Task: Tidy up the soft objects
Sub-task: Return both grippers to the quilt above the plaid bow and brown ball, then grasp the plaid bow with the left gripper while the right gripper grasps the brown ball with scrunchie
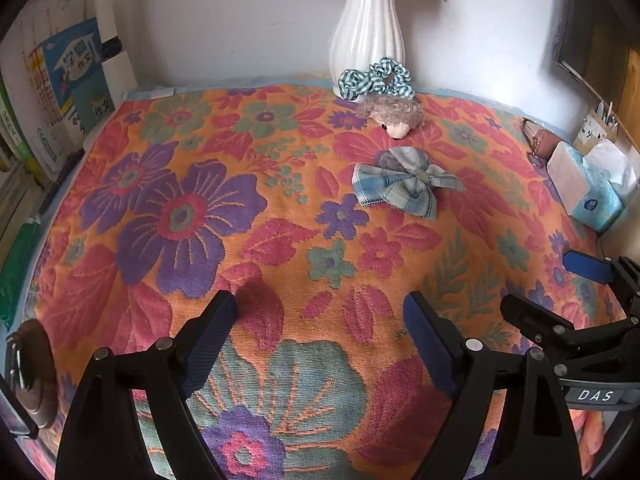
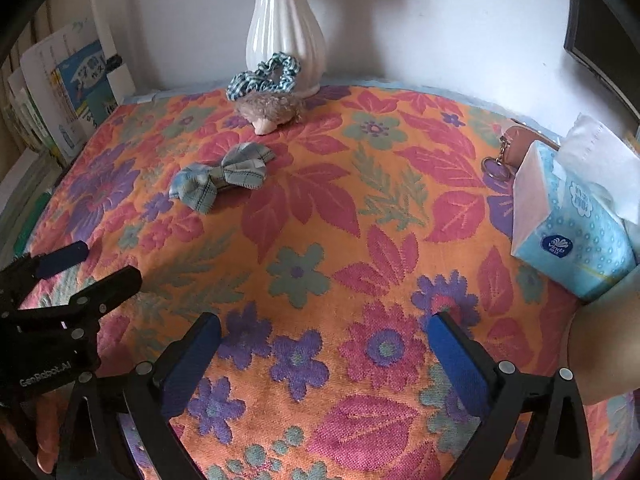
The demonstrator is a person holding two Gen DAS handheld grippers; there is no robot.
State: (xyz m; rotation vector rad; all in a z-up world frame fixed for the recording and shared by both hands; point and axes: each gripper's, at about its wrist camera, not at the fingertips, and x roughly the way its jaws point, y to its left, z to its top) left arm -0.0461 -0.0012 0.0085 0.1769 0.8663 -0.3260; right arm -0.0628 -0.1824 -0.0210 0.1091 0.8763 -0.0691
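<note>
A blue plaid fabric bow [image 1: 404, 188] [image 2: 224, 176] lies on the flowered cloth, past the middle. Behind it sits a small plush hedgehog [image 1: 394, 114] [image 2: 272, 110], and a teal checked scrunchie [image 1: 376, 78] [image 2: 264, 74] leans on the white vase [image 1: 370, 28] [image 2: 284, 36]. My left gripper [image 1: 320, 312] hovers low over the near part of the cloth, open and empty, well short of the bow. My right gripper [image 2: 324, 330] is open too, with only cloth between its fingers. Each gripper shows at the other view's edge [image 1: 576, 280] [image 2: 80, 268].
A blue tissue box [image 1: 592, 188] [image 2: 576, 232] and a brown pouch with key ring [image 1: 538, 140] [image 2: 516, 140] stand at the right edge. Books [image 1: 68, 80] [image 2: 76, 88] line the left side. A wall runs behind the vase.
</note>
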